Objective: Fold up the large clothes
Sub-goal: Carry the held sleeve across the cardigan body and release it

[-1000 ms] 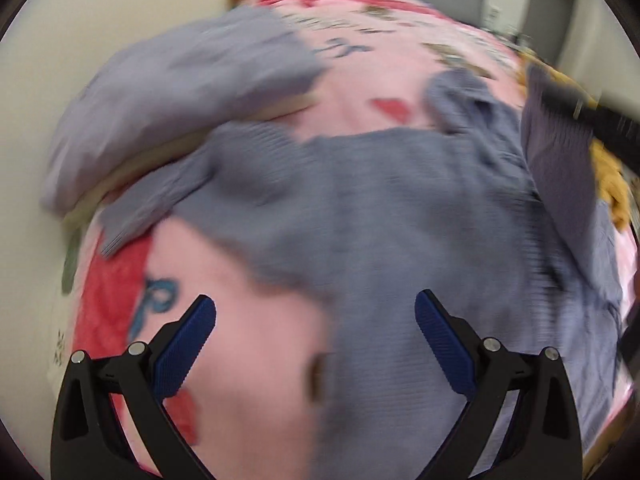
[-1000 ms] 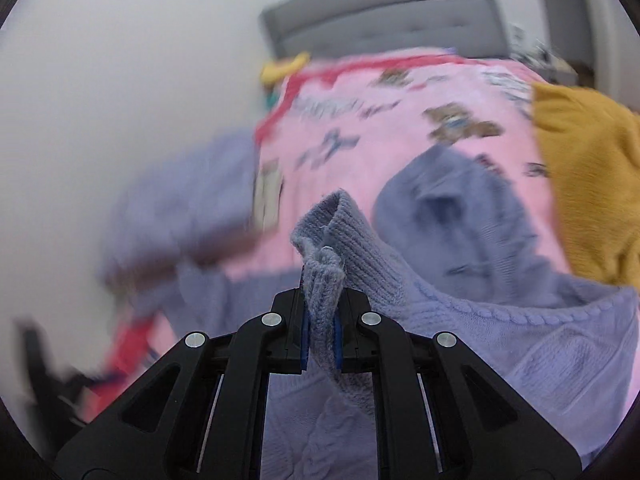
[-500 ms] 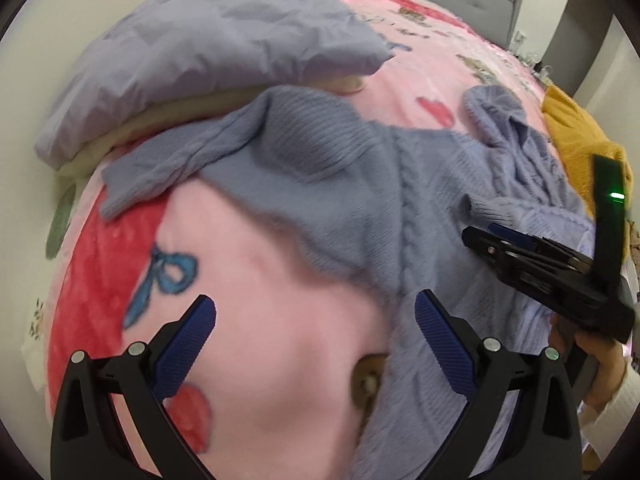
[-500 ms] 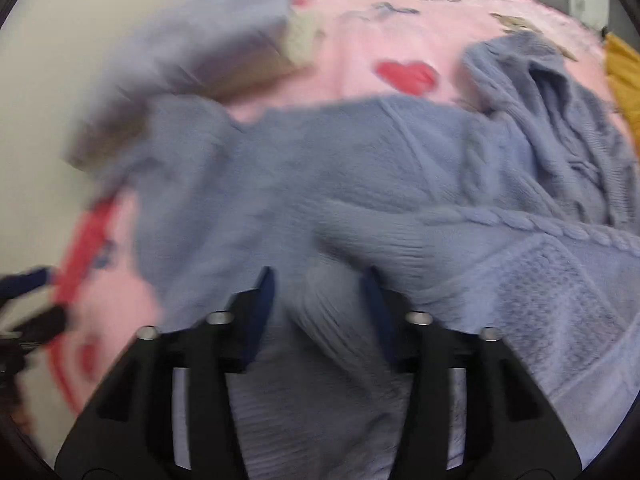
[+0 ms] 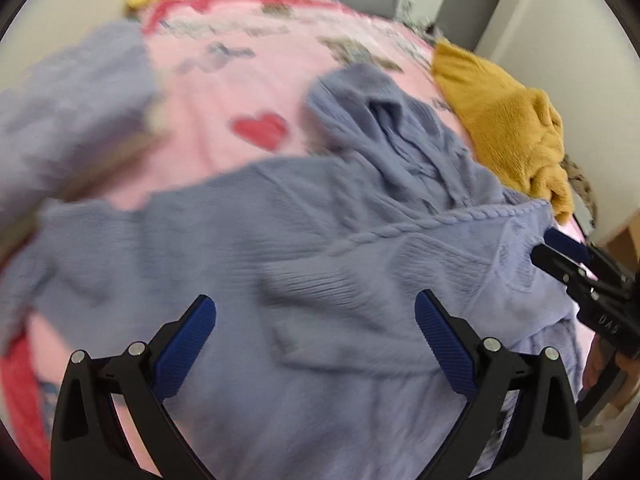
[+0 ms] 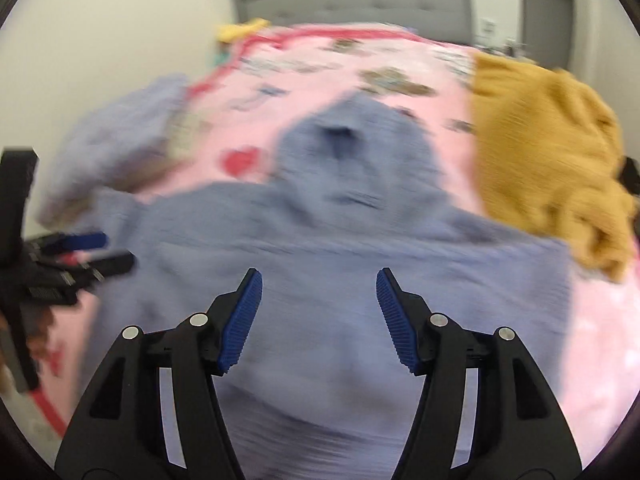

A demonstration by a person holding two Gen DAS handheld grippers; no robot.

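A lavender sweater (image 5: 304, 240) lies spread across the pink blanket (image 5: 224, 92), filling the view from 9 to 3 o'clock. The left gripper (image 5: 316, 324) and right gripper (image 6: 318, 300) both hover above it with jaws spread, holding nothing. A mustard garment (image 6: 548, 152) sits at 2 o'clock.

One lavender sweater (image 5: 320, 248), one mustard garment (image 5: 504, 120), one pink blanket (image 5: 224, 92), two grippers.
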